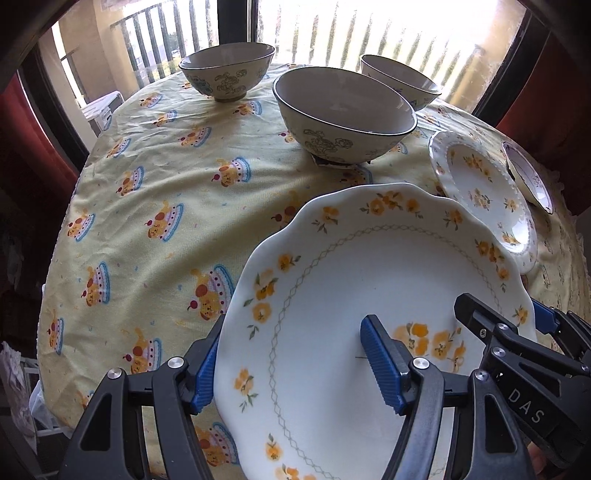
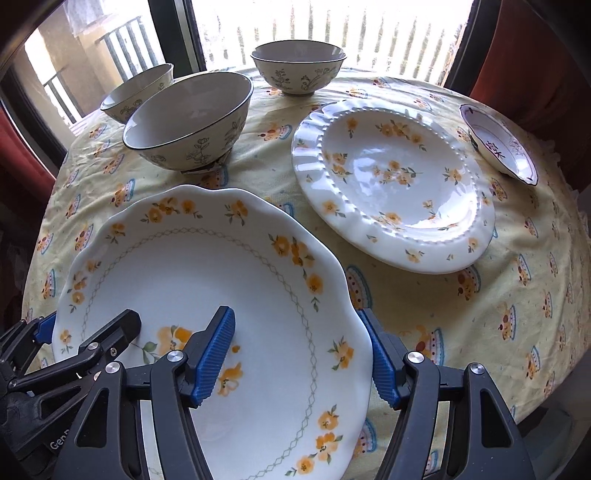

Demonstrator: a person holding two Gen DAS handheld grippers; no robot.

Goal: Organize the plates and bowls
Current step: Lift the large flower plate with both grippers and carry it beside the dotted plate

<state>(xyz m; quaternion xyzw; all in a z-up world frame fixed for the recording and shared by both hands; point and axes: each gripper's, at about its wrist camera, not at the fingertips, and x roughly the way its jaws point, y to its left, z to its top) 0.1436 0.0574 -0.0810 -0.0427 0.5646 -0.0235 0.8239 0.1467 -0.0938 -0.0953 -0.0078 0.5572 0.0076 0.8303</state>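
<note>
A large white plate with yellow flowers (image 1: pixel 332 280) (image 2: pixel 207 273) is near the table's front edge. My left gripper (image 1: pixel 291 362) straddles its left rim, one finger outside and one over the plate; whether it clamps is unclear. My right gripper (image 2: pixel 299 354) straddles its right rim the same way. Each gripper shows in the other's view. A ribbed white plate with yellow flowers (image 2: pixel 391 177) (image 1: pixel 484 192) lies to the right. A small dish (image 2: pixel 498 144) (image 1: pixel 528 181) sits beyond it. Three floral bowls stand behind: near (image 1: pixel 343 114) (image 2: pixel 188 122), far left (image 1: pixel 227 70) (image 2: pixel 138 92), far right (image 1: pixel 400 79) (image 2: pixel 299 66).
The round table has a yellow cake-print cloth (image 1: pixel 155 206) (image 2: pixel 498 295). A window with railing (image 1: pixel 332 33) lies behind. Red curtains (image 2: pixel 546 66) hang at the sides. The near bowl sits on a small dark thing (image 1: pixel 332 162).
</note>
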